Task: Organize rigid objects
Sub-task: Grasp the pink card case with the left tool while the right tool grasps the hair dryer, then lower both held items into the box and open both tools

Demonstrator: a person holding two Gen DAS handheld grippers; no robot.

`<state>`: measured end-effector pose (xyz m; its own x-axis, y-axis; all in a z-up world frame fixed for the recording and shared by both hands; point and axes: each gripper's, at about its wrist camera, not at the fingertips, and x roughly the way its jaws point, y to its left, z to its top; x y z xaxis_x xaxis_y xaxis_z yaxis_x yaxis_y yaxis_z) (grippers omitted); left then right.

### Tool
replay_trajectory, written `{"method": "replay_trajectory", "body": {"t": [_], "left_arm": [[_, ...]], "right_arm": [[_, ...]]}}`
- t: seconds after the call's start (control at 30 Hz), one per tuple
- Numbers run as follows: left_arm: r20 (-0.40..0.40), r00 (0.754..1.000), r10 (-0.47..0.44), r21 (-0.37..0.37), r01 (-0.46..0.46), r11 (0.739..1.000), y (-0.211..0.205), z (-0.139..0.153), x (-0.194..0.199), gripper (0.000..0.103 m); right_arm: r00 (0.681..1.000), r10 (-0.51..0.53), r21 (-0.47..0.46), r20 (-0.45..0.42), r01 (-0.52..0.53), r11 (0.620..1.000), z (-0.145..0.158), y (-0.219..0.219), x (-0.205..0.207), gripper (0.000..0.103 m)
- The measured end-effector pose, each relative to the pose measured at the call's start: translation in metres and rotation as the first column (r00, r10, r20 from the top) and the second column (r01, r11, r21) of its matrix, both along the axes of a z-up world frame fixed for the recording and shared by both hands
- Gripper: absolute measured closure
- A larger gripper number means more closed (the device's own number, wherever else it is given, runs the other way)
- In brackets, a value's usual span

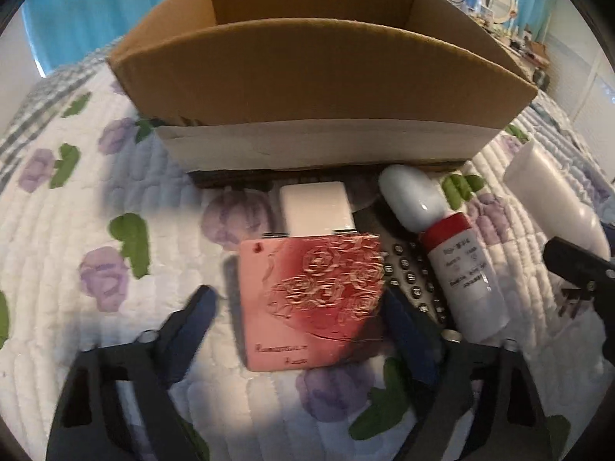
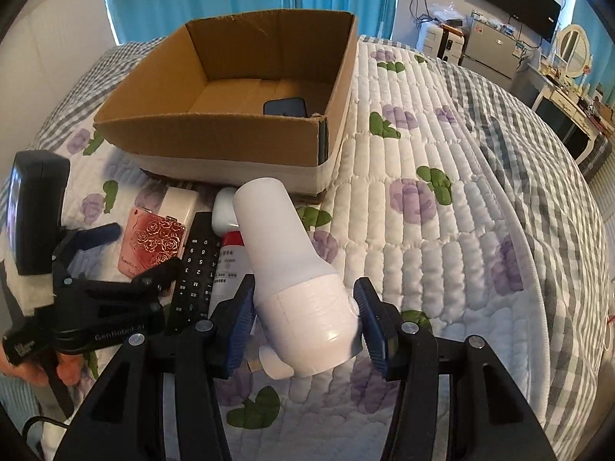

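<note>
A pink rose-embossed box (image 1: 311, 299) lies on the quilt between the fingers of my open left gripper (image 1: 303, 322); the right finger is close to its edge, the left stands apart. It also shows in the right wrist view (image 2: 153, 242). My right gripper (image 2: 307, 322) is shut on a large white bottle (image 2: 296, 276) and holds it tilted above the bed. A white bottle with a red band (image 1: 449, 249), a black remote (image 2: 196, 269) and a white block (image 1: 317, 207) lie beside the pink box. The open cardboard box (image 2: 215, 142) holds a dark object (image 2: 286, 107).
The flowered quilt (image 2: 442, 230) covers the bed and stretches to the right of the box. Blue curtains hang behind. A dresser with a mirror (image 2: 572, 53) and a TV stand at the far right.
</note>
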<state>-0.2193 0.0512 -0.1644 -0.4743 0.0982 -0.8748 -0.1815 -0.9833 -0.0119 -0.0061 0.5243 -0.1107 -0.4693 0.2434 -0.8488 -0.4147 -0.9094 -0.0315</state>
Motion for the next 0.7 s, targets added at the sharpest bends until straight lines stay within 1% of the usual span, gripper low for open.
{"method": "replay_trajectory", "body": {"t": [0.03, 0.1, 0.17, 0.33, 0.4, 0.53, 0.57, 0.63, 0.7], "left_arm": [[-0.001, 1.000, -0.016, 0.006, 0.016, 1.000, 0.001, 0.001, 0.002, 0.030], [-0.008, 0.999, -0.033, -0.021, 0.032, 0.999, 0.004, 0.003, 0.006, 0.030], [-0.005, 0.999, -0.037, -0.032, 0.037, 0.999, 0.004, 0.004, 0.010, 0.031], [-0.020, 1.000, -0.014, -0.005, 0.014, 1.000, -0.007, 0.018, 0.022, 0.031], [-0.035, 0.999, -0.025, 0.013, 0.025, 1.000, -0.010, 0.027, 0.030, 0.031], [-0.069, 0.997, -0.029, 0.019, 0.031, 0.999, -0.015, 0.047, 0.042, 0.031], [-0.077, 0.997, -0.029, 0.021, 0.031, 0.999, -0.014, 0.055, 0.038, 0.031], [-0.110, 0.993, -0.030, 0.029, 0.034, 0.999, -0.017, 0.074, 0.048, 0.031], [-0.147, 0.989, -0.027, 0.034, 0.032, 0.999, -0.021, 0.092, 0.045, 0.031]], "right_arm": [[1.000, 0.000, 0.002, -0.001, 0.000, 1.000, 0.000, -0.001, 0.000, 0.052], [1.000, 0.000, 0.011, -0.001, 0.000, 1.000, 0.000, -0.002, 0.000, 0.052], [1.000, -0.001, 0.020, -0.004, 0.001, 1.000, 0.000, -0.005, 0.000, 0.052], [0.999, 0.003, 0.064, -0.032, -0.001, 0.998, 0.010, -0.015, 0.003, 0.052], [0.999, 0.010, 0.072, -0.044, -0.007, 0.997, 0.014, -0.020, 0.004, 0.052], [0.998, 0.025, 0.053, -0.057, -0.022, 0.998, 0.021, -0.030, 0.005, 0.052], [0.997, 0.028, 0.051, -0.067, -0.025, 0.998, 0.026, -0.033, 0.006, 0.052], [0.996, 0.035, 0.053, -0.082, -0.031, 0.998, 0.035, -0.037, 0.006, 0.052], [0.993, 0.037, 0.063, -0.108, -0.031, 0.998, 0.050, -0.039, 0.006, 0.052]]}}
